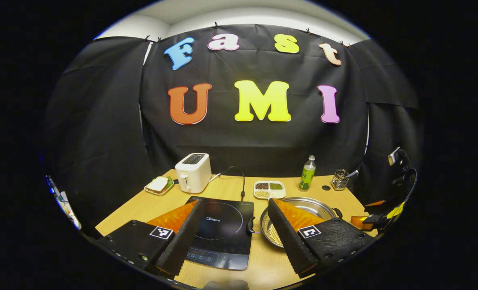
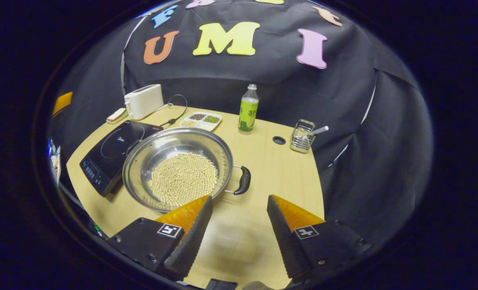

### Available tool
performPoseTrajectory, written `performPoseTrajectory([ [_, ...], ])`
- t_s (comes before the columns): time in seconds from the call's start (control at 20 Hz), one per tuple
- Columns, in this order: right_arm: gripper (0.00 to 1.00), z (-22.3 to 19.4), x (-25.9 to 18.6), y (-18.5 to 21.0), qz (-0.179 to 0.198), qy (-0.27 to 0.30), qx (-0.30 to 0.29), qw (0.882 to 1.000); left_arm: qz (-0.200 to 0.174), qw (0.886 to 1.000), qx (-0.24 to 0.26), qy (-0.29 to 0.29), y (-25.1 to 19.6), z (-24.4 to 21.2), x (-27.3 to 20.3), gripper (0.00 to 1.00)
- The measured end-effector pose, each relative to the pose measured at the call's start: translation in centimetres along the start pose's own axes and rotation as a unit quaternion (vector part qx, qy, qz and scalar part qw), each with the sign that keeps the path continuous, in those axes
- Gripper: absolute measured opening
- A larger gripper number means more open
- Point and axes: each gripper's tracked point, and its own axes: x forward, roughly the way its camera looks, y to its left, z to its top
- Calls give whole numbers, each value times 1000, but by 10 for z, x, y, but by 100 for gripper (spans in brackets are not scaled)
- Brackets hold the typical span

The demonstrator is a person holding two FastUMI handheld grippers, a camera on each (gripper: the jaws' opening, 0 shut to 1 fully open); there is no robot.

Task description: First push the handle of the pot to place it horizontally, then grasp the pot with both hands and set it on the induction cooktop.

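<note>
A steel pot (image 2: 170, 143) holding pale beans (image 2: 182, 177) stands on the wooden table, to the right of the black induction cooktop (image 2: 110, 155) and touching its edge. The pot's black side handle (image 2: 244, 180) points toward my right gripper (image 2: 239, 199), which is open just short of it with nothing between its fingers. In the left gripper view my left gripper (image 1: 235, 202) is open above the cooktop (image 1: 223, 229). Its right finger hides part of the pot (image 1: 309, 200). The pot's near handle (image 1: 250, 225) sits by the cooktop's edge. The right gripper (image 1: 384, 213) shows at the far right.
At the back of the table stand a white toaster (image 1: 193, 172), a plate with a sandwich (image 1: 158, 186), a divided dish of grains (image 1: 269, 189), a green bottle (image 2: 248, 108) and a metal holder (image 2: 302, 139). A black cable (image 1: 239, 177) loops behind the cooktop.
</note>
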Motion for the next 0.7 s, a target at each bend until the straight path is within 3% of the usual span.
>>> performPoseTrajectory([
  [0.15,90,1,-6,8,-14,1,24,1000,-40,998,-9,45,-9,-32,22,97],
  [0.4,87,1,11,13,-13,20,48,999,-71,990,-10,118,-28,-87,54,96],
  [0.45,90,0,19,13,-10,26,49,998,-67,989,-8,130,-31,-95,62,96],
  [0.7,87,-8,65,7,5,65,55,996,-56,983,5,177,-45,-131,105,96],
])
